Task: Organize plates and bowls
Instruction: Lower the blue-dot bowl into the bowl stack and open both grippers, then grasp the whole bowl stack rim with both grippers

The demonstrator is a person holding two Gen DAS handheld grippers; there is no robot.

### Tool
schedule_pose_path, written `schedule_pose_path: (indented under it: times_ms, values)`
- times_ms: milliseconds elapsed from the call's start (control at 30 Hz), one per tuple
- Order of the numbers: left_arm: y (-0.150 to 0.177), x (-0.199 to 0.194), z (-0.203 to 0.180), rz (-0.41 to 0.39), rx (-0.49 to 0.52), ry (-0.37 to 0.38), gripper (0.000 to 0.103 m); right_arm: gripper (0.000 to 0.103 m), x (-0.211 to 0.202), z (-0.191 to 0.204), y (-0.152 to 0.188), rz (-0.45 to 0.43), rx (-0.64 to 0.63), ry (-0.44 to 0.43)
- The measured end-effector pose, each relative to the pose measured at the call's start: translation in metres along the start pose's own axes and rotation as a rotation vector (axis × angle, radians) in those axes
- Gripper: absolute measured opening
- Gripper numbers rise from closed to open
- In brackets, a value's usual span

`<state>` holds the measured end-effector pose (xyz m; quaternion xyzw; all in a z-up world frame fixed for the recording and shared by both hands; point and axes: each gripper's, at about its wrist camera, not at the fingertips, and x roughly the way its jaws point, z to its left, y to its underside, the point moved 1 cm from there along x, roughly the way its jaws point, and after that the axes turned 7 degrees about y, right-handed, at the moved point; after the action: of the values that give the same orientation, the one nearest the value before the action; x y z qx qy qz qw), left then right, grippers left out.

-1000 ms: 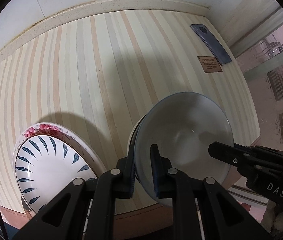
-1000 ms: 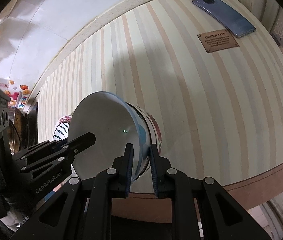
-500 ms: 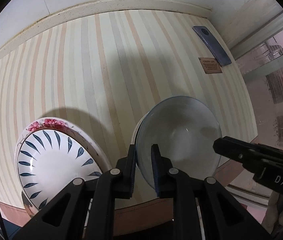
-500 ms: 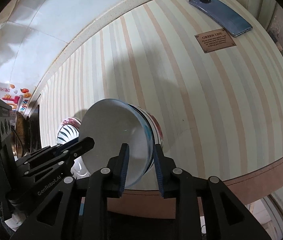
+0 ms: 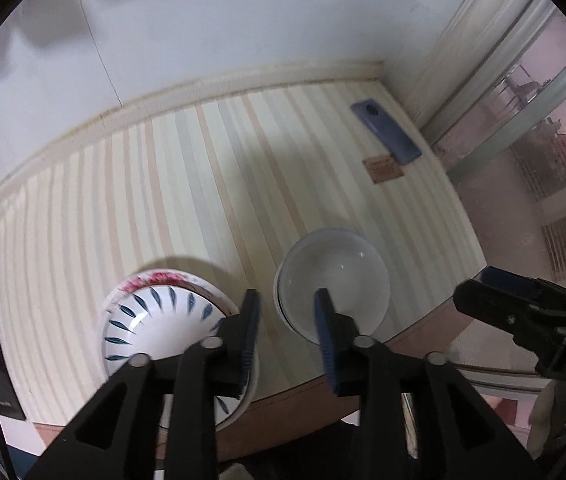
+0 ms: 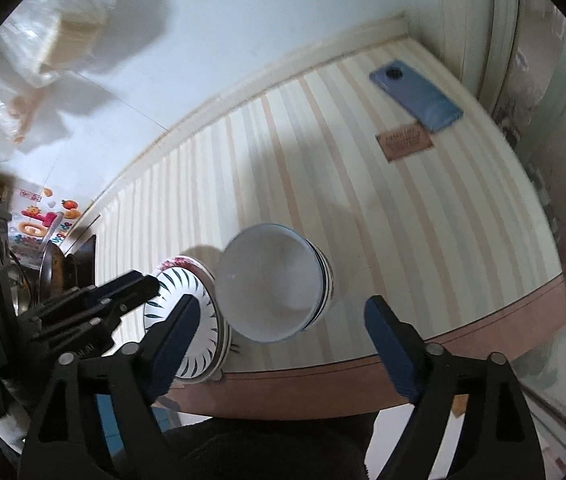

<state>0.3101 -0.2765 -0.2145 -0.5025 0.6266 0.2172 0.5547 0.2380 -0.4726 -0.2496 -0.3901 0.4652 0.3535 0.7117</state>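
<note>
Here, both hand-held grippers are hovering above the striped table [image 5: 211, 184], neither grasping anything. The left gripper [image 5: 287, 320] is standing released, its blue-padded jaws parted, with the near rim of the pale bowl [image 5: 333, 276] showing between them. The right gripper [image 6: 279, 340] is spread wider still, its jaws parted on either side of the same bowl [image 6: 271, 280] without touching it.

The bowl is sitting upright near the table's near edge, nested in a stack: from the right wrist view, blue-rimmed bowl walls are showing beneath and to the right of it. Just to its left, the leaf-patterned plate [image 5: 155, 324] is lying on a pink-flowered one, whose rim is peeking out at the far side; the stack of plates [image 6: 187, 320] is appearing almost in contact with the bowls, though whether they are touching cannot be told.

At the far right corner, a blue phone [image 5: 387, 132] is lying face down, with a small brown plaque [image 5: 383, 170] just beside its near end. Both are resting well apart from the crockery. A white wall [image 5: 203, 32] is rising behind the table.
</note>
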Motion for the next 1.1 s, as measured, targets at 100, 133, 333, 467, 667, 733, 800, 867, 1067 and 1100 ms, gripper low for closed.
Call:
schedule_pose_path:
  times_ms: [100, 133, 333, 467, 667, 733, 800, 867, 1067, 1100]
  values:
    - [-0.001, -0.019, -0.003, -0.026, 0.012, 0.017, 0.065, 0.094, -0.019, 0.005, 0.005, -0.033, 0.002, 0.019]
    - [-0.002, -0.022, -0.004, -0.034, 0.016, 0.018, 0.074, 0.096, -0.023, 0.006, 0.006, -0.042, 0.005, 0.021]
    - [-0.002, -0.047, -0.012, -0.081, 0.038, 0.041, 0.085, 0.097, -0.049, 0.007, 0.015, -0.086, 0.022, 0.023]
    - [-0.001, -0.048, -0.014, -0.099, 0.032, 0.043, 0.087, 0.097, -0.055, 0.004, 0.020, -0.091, 0.031, 0.027]
    - [-0.005, -0.012, -0.006, -0.043, 0.004, 0.037, 0.087, 0.098, -0.027, -0.016, 0.019, -0.047, 0.079, 0.010]
    - [-0.007, 0.012, 0.000, -0.004, -0.023, 0.054, 0.090, 0.098, -0.011, -0.024, 0.017, -0.016, 0.090, 0.013]
    - [-0.008, 0.033, 0.006, 0.026, -0.052, 0.067, 0.090, 0.098, 0.008, -0.033, 0.015, 0.008, 0.102, 0.007]
    - [-0.009, 0.054, 0.011, 0.061, -0.073, 0.071, 0.090, 0.098, 0.025, -0.038, 0.014, 0.031, 0.112, -0.003]
    - [-0.015, 0.114, 0.023, 0.160, -0.117, 0.094, 0.090, 0.098, 0.089, -0.057, 0.008, 0.100, 0.162, -0.080]
    - [-0.016, 0.121, 0.025, 0.176, -0.123, 0.098, 0.090, 0.098, 0.102, -0.059, 0.007, 0.116, 0.163, -0.099]
